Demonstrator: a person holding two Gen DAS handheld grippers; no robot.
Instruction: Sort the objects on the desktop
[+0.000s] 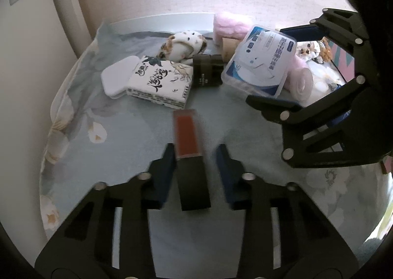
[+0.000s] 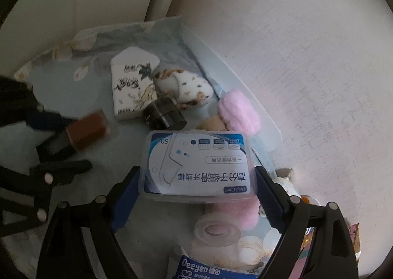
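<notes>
Left gripper released around lipstick, jaws apart. Lipstick at 6 o'clock from tissue pack: light, stiff, slick; best pinched across black cap. Right gripper straddling floss box, contact unclear.

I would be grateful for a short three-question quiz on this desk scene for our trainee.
1. True or false: the lip gloss tube lies between the right gripper's fingers.
2. Which item sits between the right gripper's fingers? A) floss pick box B) tissue pack C) black jar
3. What colour is the fluffy roll by the wall?

Key: 1 false, it lies between the left gripper's fingers; 2 A; 3 pink.
</notes>
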